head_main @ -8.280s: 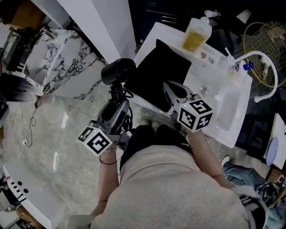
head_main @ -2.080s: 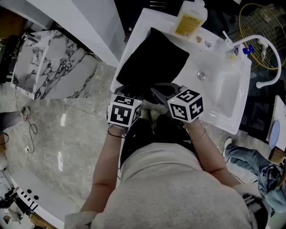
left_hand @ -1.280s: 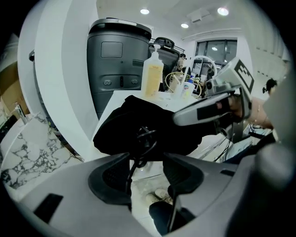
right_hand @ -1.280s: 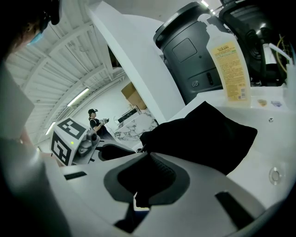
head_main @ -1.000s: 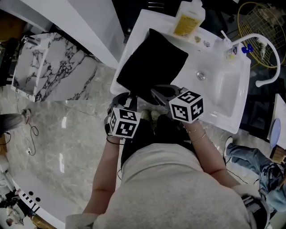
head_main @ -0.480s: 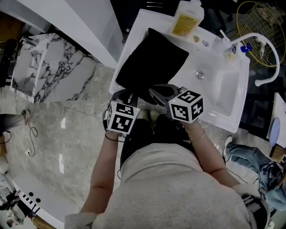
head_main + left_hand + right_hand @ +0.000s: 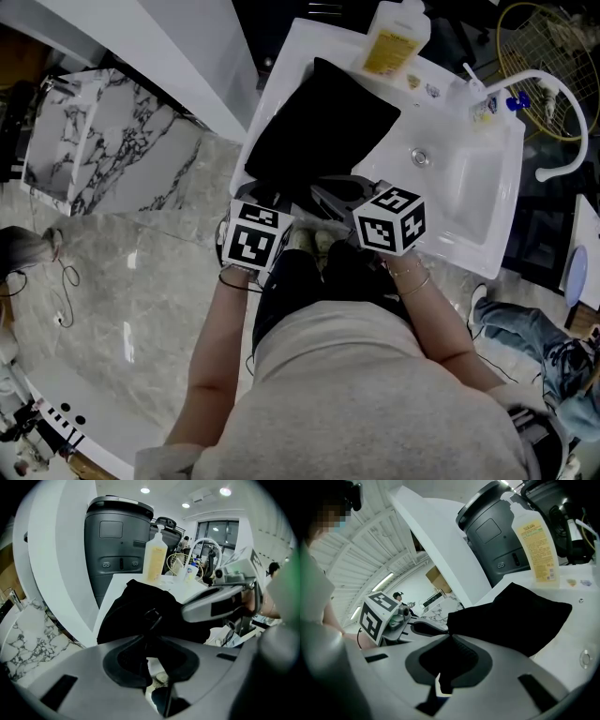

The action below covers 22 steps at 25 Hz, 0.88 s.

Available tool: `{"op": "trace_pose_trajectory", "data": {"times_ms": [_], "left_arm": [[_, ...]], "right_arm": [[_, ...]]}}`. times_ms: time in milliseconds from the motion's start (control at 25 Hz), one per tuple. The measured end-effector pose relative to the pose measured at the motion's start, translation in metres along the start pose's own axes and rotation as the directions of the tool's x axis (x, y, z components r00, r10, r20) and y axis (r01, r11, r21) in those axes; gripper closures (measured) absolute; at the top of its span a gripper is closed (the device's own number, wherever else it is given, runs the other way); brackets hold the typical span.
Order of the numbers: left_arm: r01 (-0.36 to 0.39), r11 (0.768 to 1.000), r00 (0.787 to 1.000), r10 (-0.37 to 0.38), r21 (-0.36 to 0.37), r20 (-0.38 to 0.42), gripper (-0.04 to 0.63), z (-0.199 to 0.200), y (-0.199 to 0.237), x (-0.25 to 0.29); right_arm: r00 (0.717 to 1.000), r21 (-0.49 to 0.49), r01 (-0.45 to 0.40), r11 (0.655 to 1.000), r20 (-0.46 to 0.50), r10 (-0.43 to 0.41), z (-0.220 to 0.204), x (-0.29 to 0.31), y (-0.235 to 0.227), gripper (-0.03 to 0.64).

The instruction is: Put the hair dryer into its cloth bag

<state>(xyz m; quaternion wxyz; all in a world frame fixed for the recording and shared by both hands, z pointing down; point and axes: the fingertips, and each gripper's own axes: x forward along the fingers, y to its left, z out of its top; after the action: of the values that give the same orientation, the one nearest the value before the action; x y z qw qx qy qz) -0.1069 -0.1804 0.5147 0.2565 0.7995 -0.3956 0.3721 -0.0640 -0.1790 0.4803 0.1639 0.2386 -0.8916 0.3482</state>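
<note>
The black cloth bag (image 7: 319, 117) lies on the white sink counter (image 7: 441, 84), its near end lifted over the counter's front edge. My right gripper (image 7: 319, 195) is shut on that near edge (image 7: 487, 616). My left gripper (image 7: 272, 202) sits just to its left; its jaws have just been closing and now pinch a thin black cord (image 7: 152, 618) at the bag's mouth. From the left gripper view the bag (image 7: 136, 606) looks bulged. The hair dryer itself is not visible in any view.
A yellow soap bottle (image 7: 398, 37) stands at the counter's far edge. The basin (image 7: 469, 197) and white faucet (image 7: 553, 122) lie to the right. A dark grey bin (image 7: 117, 541) stands behind the counter. Marble floor (image 7: 122, 281) spreads left; someone's legs in jeans (image 7: 525, 337) show at right.
The hair dryer that hung from the left gripper beside the counter has gone out of sight. The left gripper rose slightly toward the bag's mouth. The right gripper kept still.
</note>
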Motion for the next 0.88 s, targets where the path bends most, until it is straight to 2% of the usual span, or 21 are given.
{"op": "trace_pose_trajectory", "data": {"times_ms": [160,320,480,720,880], "left_arm": [[0.007,1.000,1.000,-0.007,-0.001,0.004,0.522,0.008,0.000,0.005],[0.029,0.999,0.999,-0.027,-0.044,0.028,0.522,0.020,0.000,0.012],[0.017,0.999,1.000,-0.016,-0.033,0.026,0.522,0.026,0.001,0.021],[-0.001,0.998,1.000,0.002,-0.055,0.010,0.520,0.022,0.006,0.032],[0.007,0.998,1.000,-0.005,-0.056,0.026,0.518,0.019,0.007,0.032]], "right_arm": [[1.000,0.003,0.004,1.000,0.002,-0.004,0.000,0.001,-0.001,0.606],[1.000,0.006,0.005,1.000,0.005,-0.005,0.000,0.002,0.000,0.606],[1.000,0.012,0.008,1.000,-0.002,-0.008,-0.003,0.004,-0.001,0.606],[1.000,0.012,0.018,1.000,-0.018,-0.018,-0.010,0.005,-0.002,0.606],[0.999,-0.005,0.041,0.999,-0.022,-0.041,-0.014,0.004,-0.004,0.606]]}}
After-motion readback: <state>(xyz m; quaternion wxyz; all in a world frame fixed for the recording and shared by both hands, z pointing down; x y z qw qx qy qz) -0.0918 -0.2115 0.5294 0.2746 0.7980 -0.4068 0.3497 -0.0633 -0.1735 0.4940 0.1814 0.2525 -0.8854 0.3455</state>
